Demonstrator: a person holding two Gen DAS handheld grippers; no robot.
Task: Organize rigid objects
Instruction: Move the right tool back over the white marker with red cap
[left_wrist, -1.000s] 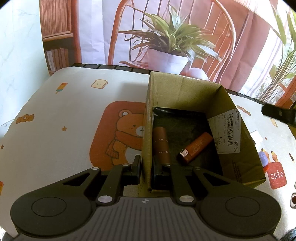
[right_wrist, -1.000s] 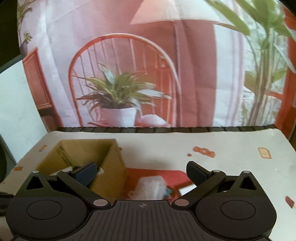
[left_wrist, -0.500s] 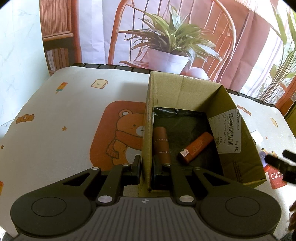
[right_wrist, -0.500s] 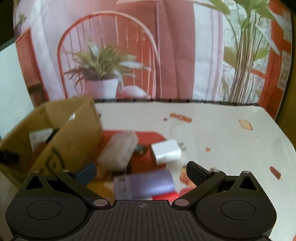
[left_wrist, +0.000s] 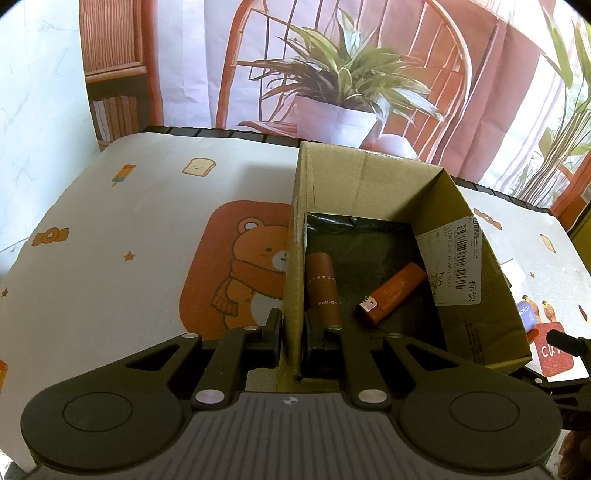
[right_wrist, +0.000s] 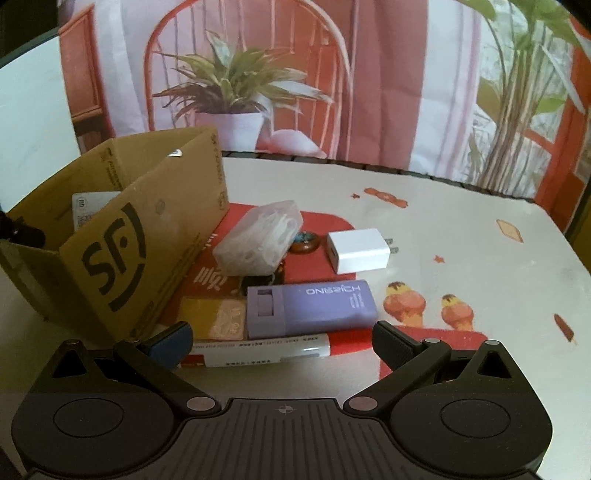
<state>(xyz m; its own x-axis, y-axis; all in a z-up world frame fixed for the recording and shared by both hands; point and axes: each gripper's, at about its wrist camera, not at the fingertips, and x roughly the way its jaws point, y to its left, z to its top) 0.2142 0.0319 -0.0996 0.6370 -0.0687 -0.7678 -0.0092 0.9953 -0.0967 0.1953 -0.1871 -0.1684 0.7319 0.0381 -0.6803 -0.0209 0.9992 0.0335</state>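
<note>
Beside the cardboard box (right_wrist: 122, 236), the right tool (right_wrist: 282, 341) hangs released over a purple case (right_wrist: 312, 308); the left tool (left_wrist: 293, 332) is clenched on the box wall.

The base of the white marker (right_wrist: 258, 353) is hidden behind the right gripper (right_wrist: 282, 341). A dark round object (right_wrist: 303, 242) is partly covered by the clear plastic case (right_wrist: 260, 236). The small print on the purple box (right_wrist: 312, 308) cannot be read.

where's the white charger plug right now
In the right wrist view the white charger plug lies on the table right of centre, outside the cardboard box, just beyond the purple case and right of the clear plastic box.
</note>
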